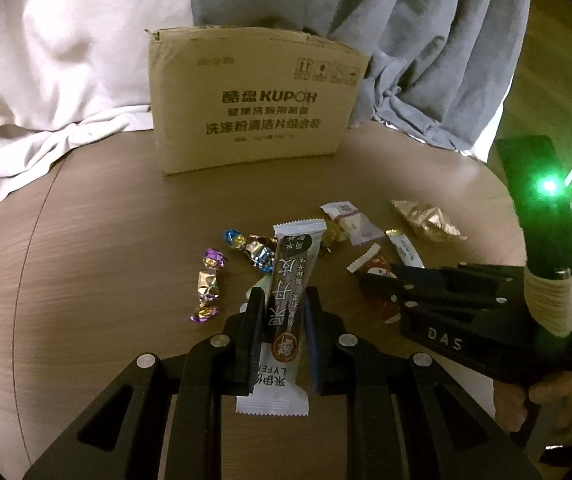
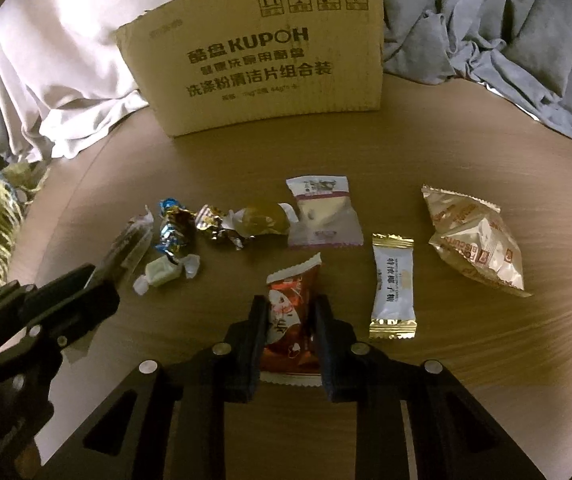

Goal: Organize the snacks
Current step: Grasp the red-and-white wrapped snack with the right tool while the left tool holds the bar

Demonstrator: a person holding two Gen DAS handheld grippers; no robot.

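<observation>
My left gripper [image 1: 284, 312] is clamped on a long brown snack bar [image 1: 292, 280], its long axis running straight ahead along the fingers, while my right gripper [image 2: 291, 320] pinches a red snack packet [image 2: 292, 320] low over the round wooden table [image 2: 486, 340]. The cardboard box [image 2: 254, 64] stands at the far edge, dead ahead of both tools and well apart from them, beyond the loose candies [image 2: 178, 228] and the gold biscuit pack [image 2: 474, 240]. I judge either load must travel forward and up over its rim.
</observation>
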